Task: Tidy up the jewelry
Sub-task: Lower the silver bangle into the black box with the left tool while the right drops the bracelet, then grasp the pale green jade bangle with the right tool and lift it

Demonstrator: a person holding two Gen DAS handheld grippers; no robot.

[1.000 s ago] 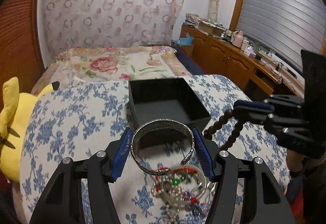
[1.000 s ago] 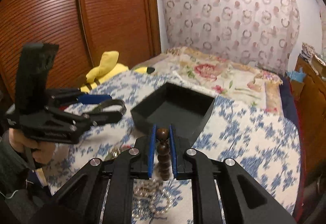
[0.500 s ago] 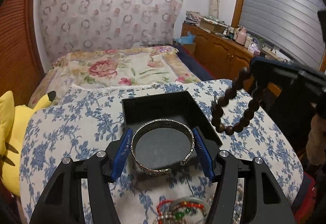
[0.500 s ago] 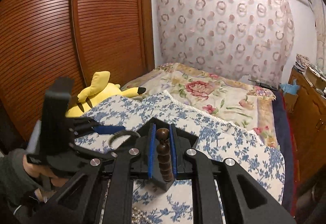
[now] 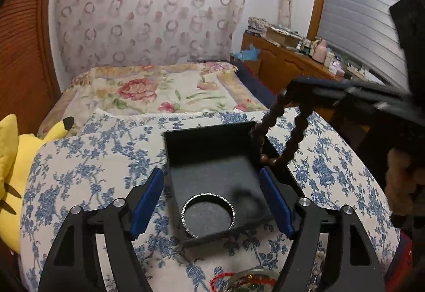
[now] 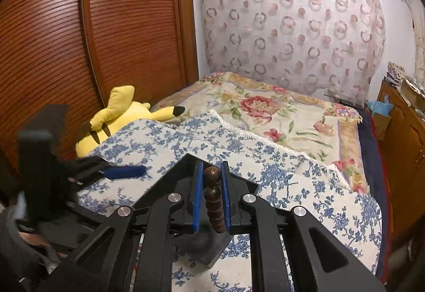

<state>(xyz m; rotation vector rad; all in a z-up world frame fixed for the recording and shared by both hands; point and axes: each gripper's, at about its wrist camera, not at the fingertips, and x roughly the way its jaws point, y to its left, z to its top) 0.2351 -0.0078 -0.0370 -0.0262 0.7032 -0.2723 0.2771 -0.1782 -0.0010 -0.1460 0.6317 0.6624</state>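
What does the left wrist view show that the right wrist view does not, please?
Only the left wrist view shows the silver bangle lying on the box floor, the open left gripper above it, the bead bracelet's loop hanging over the box's right wall, the loose jewelry pile and the dresser.

Only the right wrist view shows the right gripper shut on the bracelet's beads and the wardrobe.

Both show the black box, the floral cloth and the yellow plush.
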